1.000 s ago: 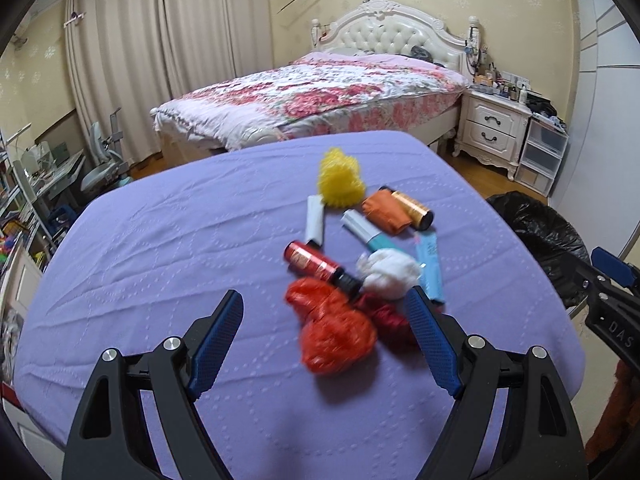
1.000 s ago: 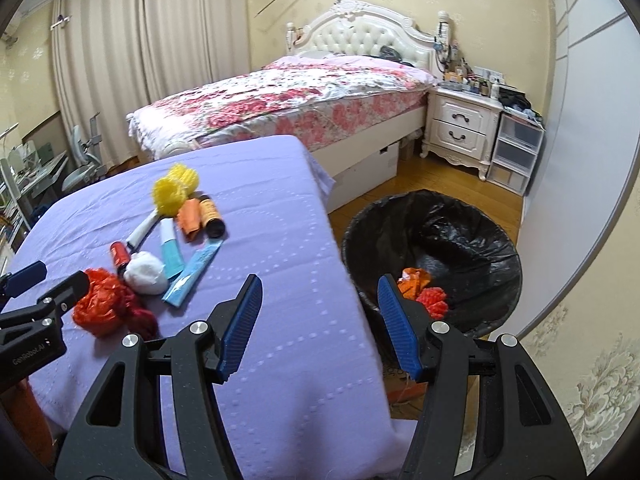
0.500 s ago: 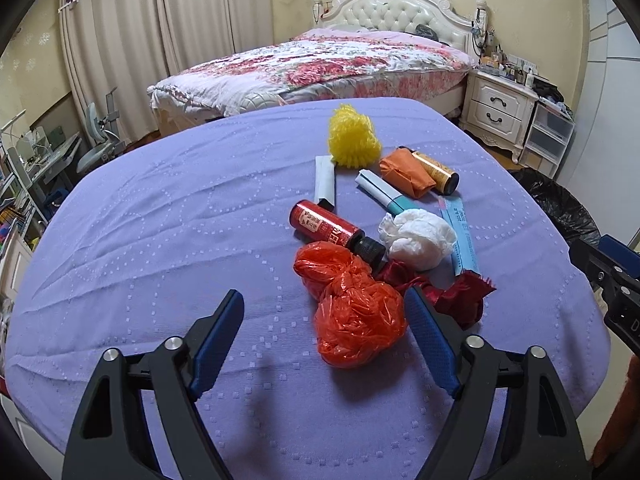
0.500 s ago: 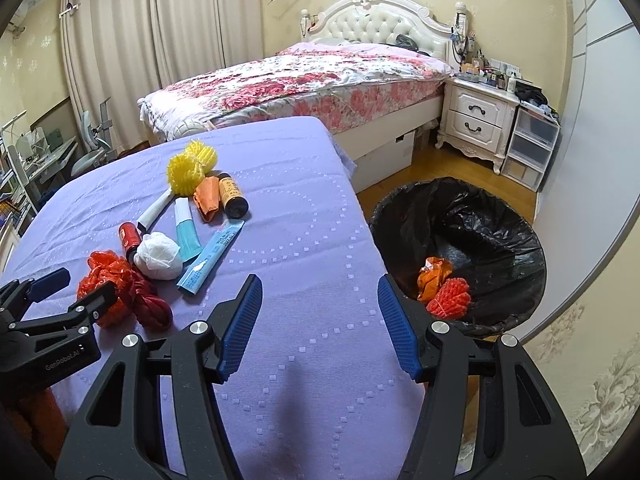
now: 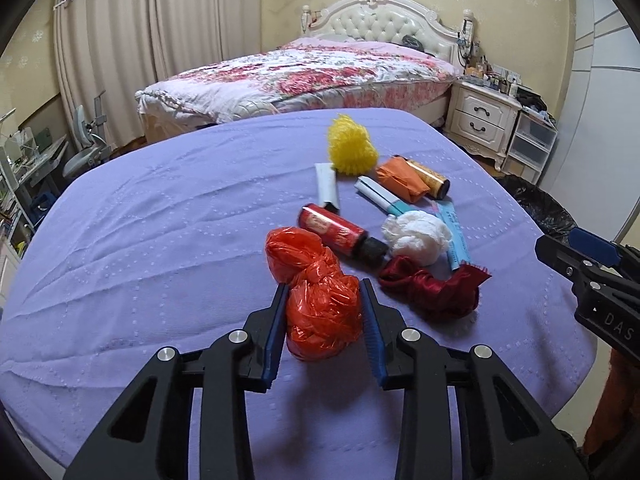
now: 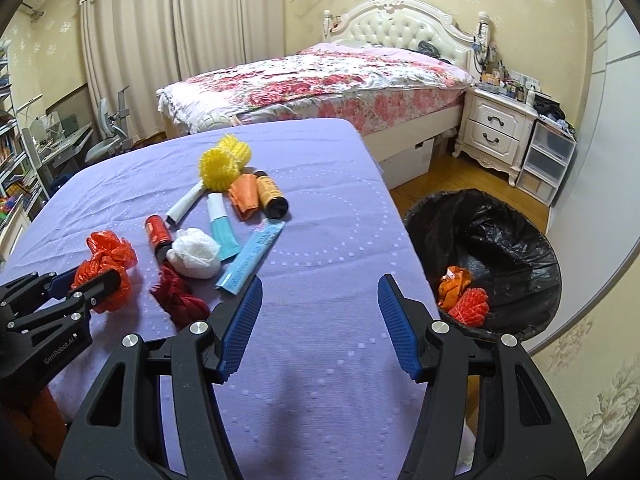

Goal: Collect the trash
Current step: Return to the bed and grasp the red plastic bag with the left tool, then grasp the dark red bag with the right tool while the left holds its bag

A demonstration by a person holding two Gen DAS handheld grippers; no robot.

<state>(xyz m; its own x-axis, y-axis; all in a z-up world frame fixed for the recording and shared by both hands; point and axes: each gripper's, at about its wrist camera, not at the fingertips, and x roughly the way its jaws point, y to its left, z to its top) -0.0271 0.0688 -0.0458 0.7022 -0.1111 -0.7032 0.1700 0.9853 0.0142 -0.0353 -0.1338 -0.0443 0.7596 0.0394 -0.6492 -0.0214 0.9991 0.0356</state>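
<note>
My left gripper (image 5: 323, 322) is shut on a crumpled orange-red plastic bag (image 5: 316, 292) that rests on the purple table (image 5: 160, 240); the bag also shows in the right wrist view (image 6: 106, 268). Beside it lie a dark red cloth (image 5: 434, 290), a white wad (image 5: 416, 236), a red bottle (image 5: 336, 230), tubes, an orange wrapper and a yellow mesh ball (image 5: 352, 146). My right gripper (image 6: 318, 320) is open and empty above the table's right edge, next to a black-lined trash bin (image 6: 500, 240) holding two orange-red pieces.
A bed with a floral cover (image 6: 320, 80) stands behind the table. A white nightstand (image 6: 498, 132) and plastic drawers (image 6: 548, 160) stand at the right wall. A desk and chair (image 6: 108, 140) are at the left.
My left gripper moved forward and closed on the orange-red bag. My right gripper shifted slightly left over the table and stays open.
</note>
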